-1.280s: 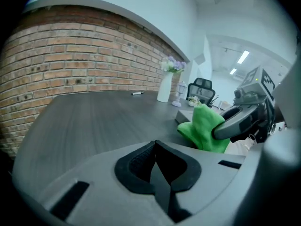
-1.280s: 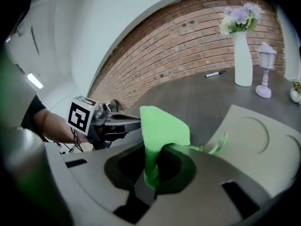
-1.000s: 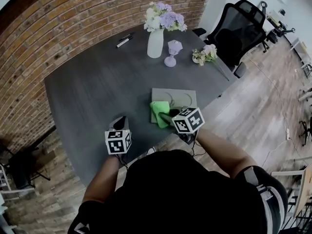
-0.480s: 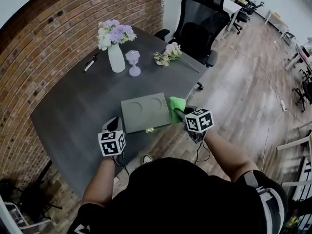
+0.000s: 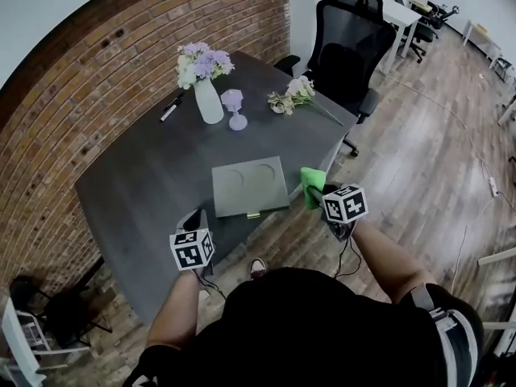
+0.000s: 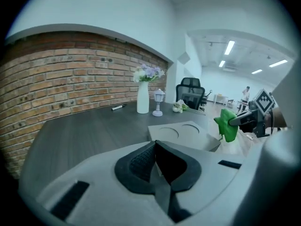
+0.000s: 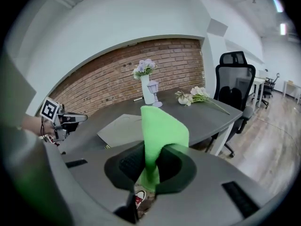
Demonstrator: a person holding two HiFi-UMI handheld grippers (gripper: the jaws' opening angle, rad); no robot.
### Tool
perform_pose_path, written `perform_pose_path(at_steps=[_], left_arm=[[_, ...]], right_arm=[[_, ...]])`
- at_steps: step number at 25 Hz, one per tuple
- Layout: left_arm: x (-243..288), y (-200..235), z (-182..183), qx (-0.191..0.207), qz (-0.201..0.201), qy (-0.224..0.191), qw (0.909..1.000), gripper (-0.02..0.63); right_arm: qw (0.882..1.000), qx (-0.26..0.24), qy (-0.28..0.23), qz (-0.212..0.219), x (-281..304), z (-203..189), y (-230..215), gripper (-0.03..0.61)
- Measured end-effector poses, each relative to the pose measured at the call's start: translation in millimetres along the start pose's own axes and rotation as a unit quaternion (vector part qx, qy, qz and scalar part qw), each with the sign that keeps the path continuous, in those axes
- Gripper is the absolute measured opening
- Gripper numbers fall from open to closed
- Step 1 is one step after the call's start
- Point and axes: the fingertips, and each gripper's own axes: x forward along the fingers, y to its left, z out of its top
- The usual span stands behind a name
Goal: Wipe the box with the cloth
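Observation:
A flat grey box (image 5: pixel 249 186) with two round recesses in its lid lies near the table's front edge; it also shows as the grey box (image 6: pixel 183 134) and the box (image 7: pixel 123 127). My right gripper (image 5: pixel 320 195) is shut on a green cloth (image 5: pixel 313 186), held in the air just past the box's right side, off the table edge. The cloth (image 7: pixel 160 134) stands up between the jaws, and the cloth (image 6: pixel 226 124) hangs at the right. My left gripper (image 5: pixel 192 221) is shut with nothing in it, above the table left of the box.
On the dark table (image 5: pixel 153 168) stand a white vase of flowers (image 5: pixel 208 93), a small lilac lamp (image 5: pixel 235 107), a loose flower bunch (image 5: pixel 292 97) and a marker (image 5: pixel 170 108). A black office chair (image 5: pixel 348 47) is at the far corner. A brick wall (image 5: pixel 72 87) runs along the left.
My right gripper has carried the green cloth from the box's top rightward, off its right side and past the table edge. The head view has swung. The left gripper stays put.

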Motion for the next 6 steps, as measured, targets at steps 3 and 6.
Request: perform_pose_path(at_steps=[3,6], left_arm=[[-8,-8,-10,-0.008,0.008,0.005,0.9999,0.008],[-12,-26,-29,-0.009,0.005,0.02,0.9998,0.008]], right_arm=[[1.0,-0.004,-0.001,0.011,0,0,1,0.043],[1.0,-0.008,0.008,0.023,0,-13,6,0.043]])
